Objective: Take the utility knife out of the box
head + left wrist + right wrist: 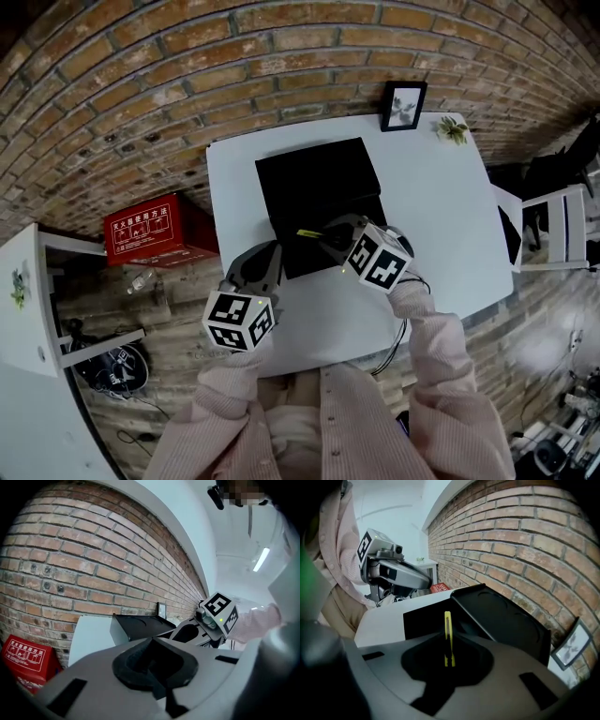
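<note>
A black box lies open on the white table, its lid folded back towards the brick wall. My right gripper hovers over the box's front part, shut on a slim yellow utility knife that stands on edge between the jaws and sticks out past them. My left gripper rests by the box's front left corner; its jaws look shut with nothing between them. In the left gripper view the box lies just ahead, and the right gripper's marker cube shows to the right.
A framed picture and a small plant stand at the table's far edge. A red box sits on the floor to the left beside a white shelf. A white chair stands on the right.
</note>
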